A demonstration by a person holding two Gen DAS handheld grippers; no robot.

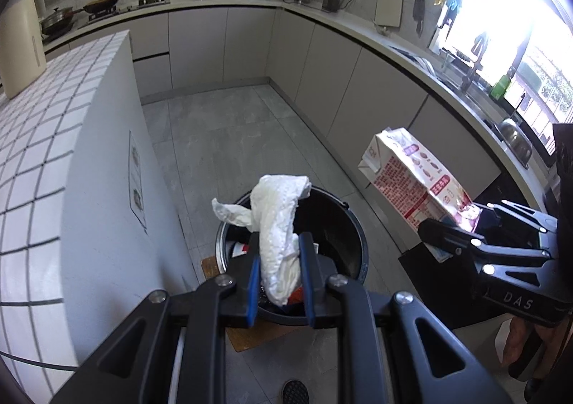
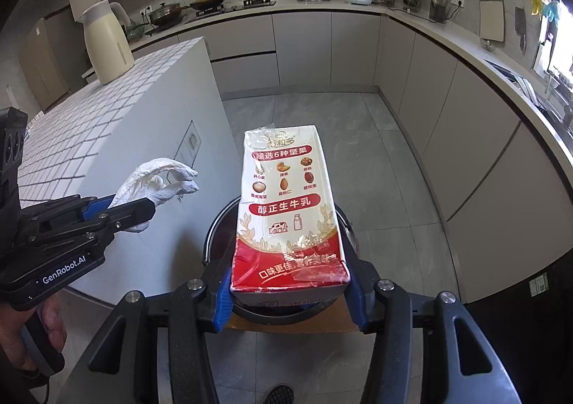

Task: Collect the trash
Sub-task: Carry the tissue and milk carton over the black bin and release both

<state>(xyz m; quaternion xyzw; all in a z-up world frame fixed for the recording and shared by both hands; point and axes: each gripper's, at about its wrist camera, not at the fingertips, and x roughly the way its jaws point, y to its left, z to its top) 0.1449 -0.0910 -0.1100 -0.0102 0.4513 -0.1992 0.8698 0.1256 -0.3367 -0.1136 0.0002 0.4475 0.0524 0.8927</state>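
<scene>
My left gripper (image 1: 279, 257) is shut on a crumpled white paper towel (image 1: 277, 221) and holds it over the round black trash bin (image 1: 352, 225) on the floor. In the bin lies some red and white rubbish. My right gripper (image 2: 288, 287) is shut on a red and white milk carton (image 2: 288, 210), held flat above the same bin (image 2: 215, 235). From the left wrist view the carton (image 1: 419, 182) and the right gripper (image 1: 462, 230) hang to the right of the bin. The right wrist view shows the left gripper (image 2: 136, 212) with the towel (image 2: 157, 182) at the left.
A white tiled island (image 1: 61, 139) stands just left of the bin, with a cream kettle (image 2: 105, 42) on it. Grey cabinets and a counter (image 1: 358, 28) curve round the back and right. A brown mat (image 2: 286, 325) lies under the bin. A shoe tip (image 1: 295, 391) shows below.
</scene>
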